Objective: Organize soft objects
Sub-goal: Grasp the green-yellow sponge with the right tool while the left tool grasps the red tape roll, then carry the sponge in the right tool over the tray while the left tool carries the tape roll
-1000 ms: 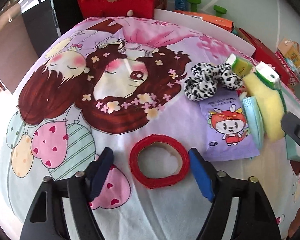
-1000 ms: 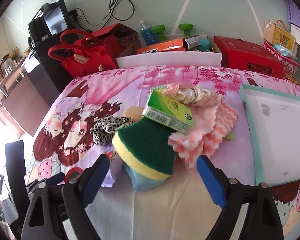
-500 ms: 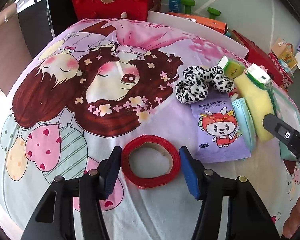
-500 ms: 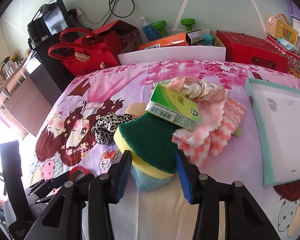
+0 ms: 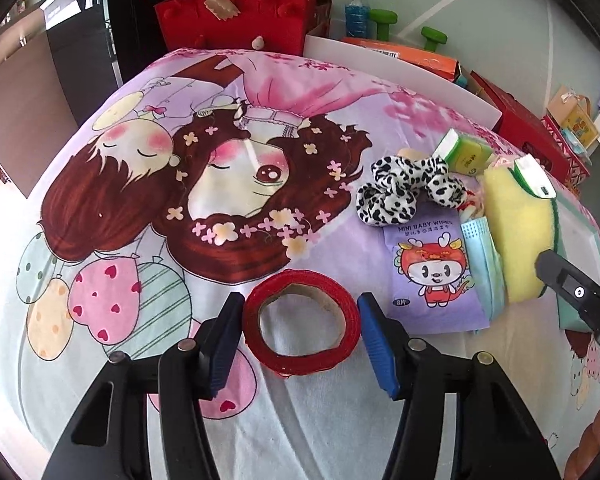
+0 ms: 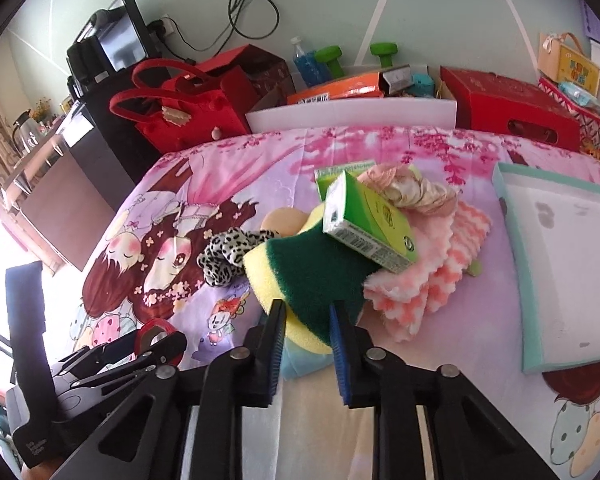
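Observation:
My left gripper (image 5: 300, 330) straddles a red tape roll (image 5: 300, 322) lying flat on the cartoon bedsheet (image 5: 160, 184); the blue pads stand just off its two sides. My right gripper (image 6: 306, 330) is shut on the near edge of a yellow and green sponge (image 6: 312, 268), which carries a green box (image 6: 370, 224). A spotted scrunchie (image 5: 404, 190) also shows in the right wrist view (image 6: 228, 250). A pink and white cloth (image 6: 428, 276) and a beige scrunchie (image 6: 408, 192) lie beside the sponge.
A baby wipes pack (image 5: 432, 272) and a blue face mask (image 5: 484, 264) lie by the sponge (image 5: 518, 240). A teal-rimmed white tray (image 6: 512, 240) sits at the right. A red bag (image 6: 180, 108), boxes, a bottle and green dumbbells stand behind the bed.
My right gripper has closed from wide open onto the sponge's near edge. My left gripper's pads have narrowed around the red tape roll.

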Motion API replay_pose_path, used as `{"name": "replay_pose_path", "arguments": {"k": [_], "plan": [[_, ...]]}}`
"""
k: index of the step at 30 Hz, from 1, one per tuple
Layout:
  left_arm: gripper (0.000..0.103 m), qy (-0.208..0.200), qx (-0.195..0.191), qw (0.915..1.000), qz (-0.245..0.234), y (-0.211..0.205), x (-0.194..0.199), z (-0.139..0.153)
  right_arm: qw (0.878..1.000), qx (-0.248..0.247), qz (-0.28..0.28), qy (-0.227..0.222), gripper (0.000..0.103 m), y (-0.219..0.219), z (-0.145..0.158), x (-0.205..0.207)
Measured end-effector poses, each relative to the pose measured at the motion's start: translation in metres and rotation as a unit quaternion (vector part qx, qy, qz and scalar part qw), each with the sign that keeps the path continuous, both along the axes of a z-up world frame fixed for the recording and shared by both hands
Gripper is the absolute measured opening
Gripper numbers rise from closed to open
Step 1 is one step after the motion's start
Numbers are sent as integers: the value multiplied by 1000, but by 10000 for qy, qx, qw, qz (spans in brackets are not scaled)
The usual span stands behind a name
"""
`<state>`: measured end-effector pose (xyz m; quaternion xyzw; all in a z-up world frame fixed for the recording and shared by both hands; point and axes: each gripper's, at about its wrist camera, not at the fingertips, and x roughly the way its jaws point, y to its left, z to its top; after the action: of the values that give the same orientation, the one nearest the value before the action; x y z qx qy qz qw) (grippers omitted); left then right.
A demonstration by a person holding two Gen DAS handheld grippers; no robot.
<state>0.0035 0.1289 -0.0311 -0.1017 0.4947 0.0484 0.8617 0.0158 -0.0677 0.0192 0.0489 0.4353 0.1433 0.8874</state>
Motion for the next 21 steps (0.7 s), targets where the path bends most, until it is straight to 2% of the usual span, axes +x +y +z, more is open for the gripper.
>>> {"name": "replay_pose_path", "arguments": {"k": [7,13,21], "plan": [[59,-102,30,9999,46,-1,-3,8,9998,77,4,-165,14,-5,11,-4],[59,-293,69,9995,97,-2,-7,22,9987,166,62,-485,11,-10,29,-12],[59,-555,183,9982,156,-5,-13,45,9945,512,129,-899,9,-19,53,-22]]}}
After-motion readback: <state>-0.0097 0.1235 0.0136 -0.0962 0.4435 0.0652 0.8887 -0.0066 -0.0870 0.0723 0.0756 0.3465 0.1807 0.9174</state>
